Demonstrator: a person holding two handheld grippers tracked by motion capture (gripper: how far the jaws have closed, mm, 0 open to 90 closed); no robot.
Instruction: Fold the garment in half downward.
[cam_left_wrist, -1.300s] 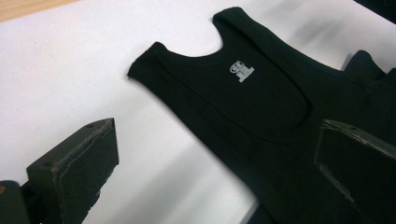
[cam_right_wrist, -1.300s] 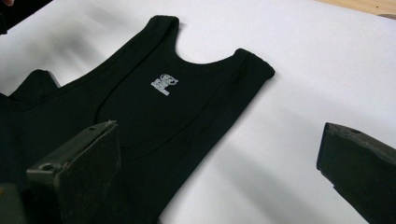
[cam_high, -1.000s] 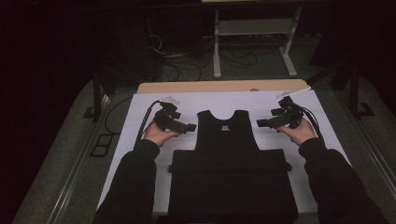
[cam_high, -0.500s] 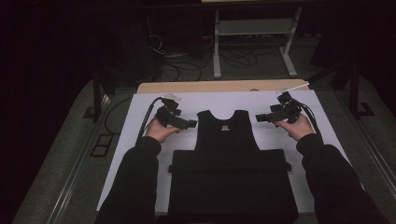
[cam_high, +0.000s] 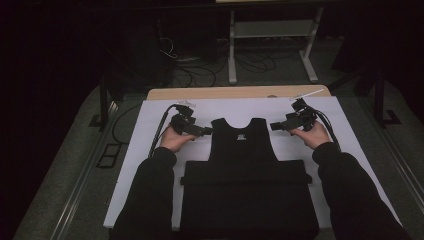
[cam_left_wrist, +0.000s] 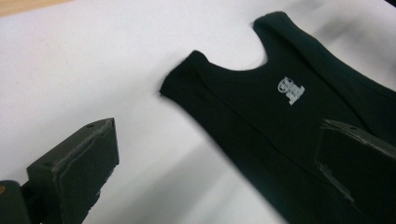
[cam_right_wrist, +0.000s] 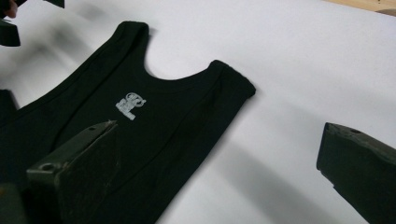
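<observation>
Dim room, brightly lit white sheet (cam_high: 150, 150); soft shadows, near jaws blurred.

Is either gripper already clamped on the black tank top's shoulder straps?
No: in the gripper views the left gripper and right gripper stand with jaws wide apart above the black tank top, gripping nothing.

vest (cam_high: 244, 150) on sheet (cam_high: 150, 150) — tools flanking its shoulders
</observation>
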